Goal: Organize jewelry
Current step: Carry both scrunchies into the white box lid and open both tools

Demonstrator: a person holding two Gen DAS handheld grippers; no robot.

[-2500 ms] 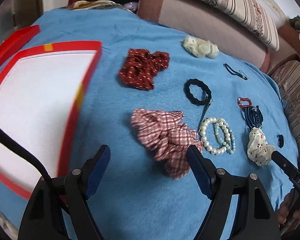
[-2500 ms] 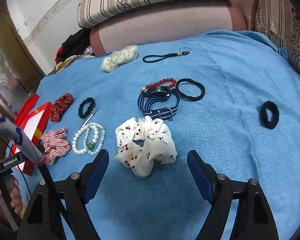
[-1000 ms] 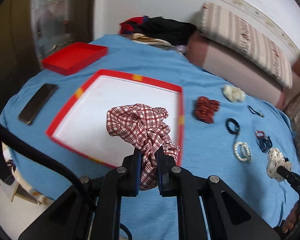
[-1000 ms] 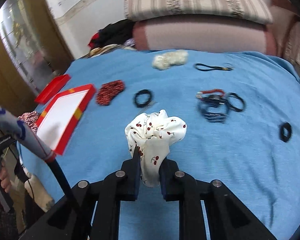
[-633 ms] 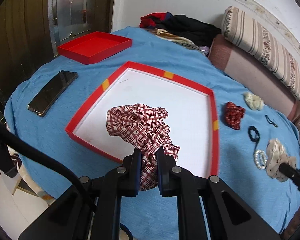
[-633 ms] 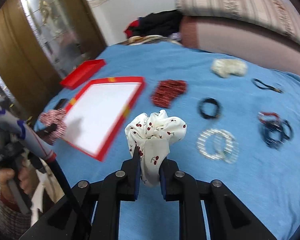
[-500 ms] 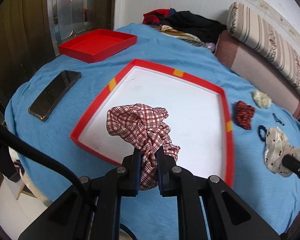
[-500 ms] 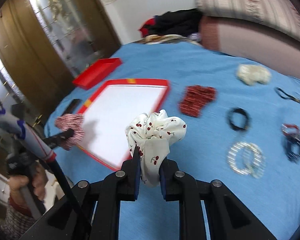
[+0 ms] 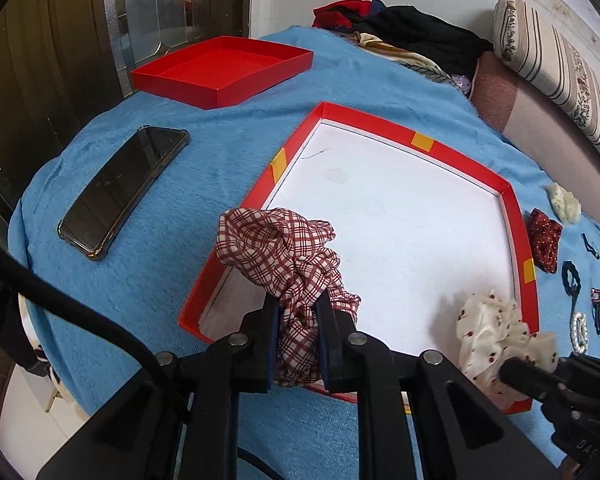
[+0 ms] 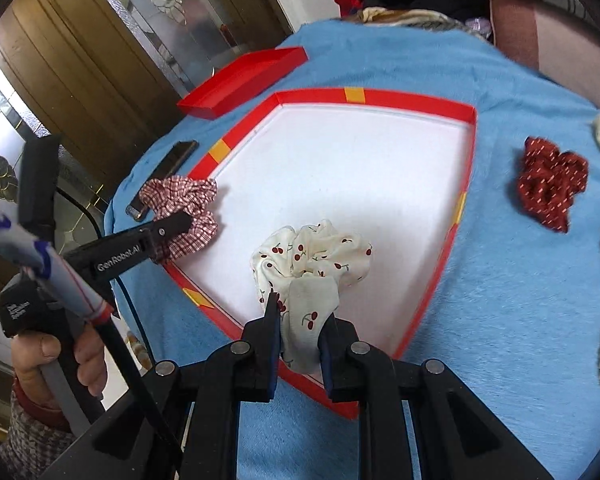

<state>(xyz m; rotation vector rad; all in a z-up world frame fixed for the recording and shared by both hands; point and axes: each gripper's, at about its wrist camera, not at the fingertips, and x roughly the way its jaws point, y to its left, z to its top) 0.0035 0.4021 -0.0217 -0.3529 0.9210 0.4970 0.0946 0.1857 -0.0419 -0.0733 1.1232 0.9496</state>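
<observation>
Only from the left wrist view: whole phone (image 9: 121, 190) near the blanket's (image 9: 220, 152) left edge, both gripped scrunchies together, and the right gripper (image 9: 504, 372) mostly cut off at the lower right corner. From the right wrist view instead: a hand (image 10: 56, 364) on the left gripper's (image 10: 180, 226) handle, its jaws opening though still pinching the checked scrunchie (image 9: 284, 256) over the tray's (image 9: 516, 232) near left rim; the right gripper clenched on the cherry-print scrunchie (image 10: 312, 272) over the white floor near the front rim. Counted: two red trays, two held scrunchies, one dark red scrunchie (image 10: 552, 188) loose on the blanket, smaller pieces at the right edge blurred.
</observation>
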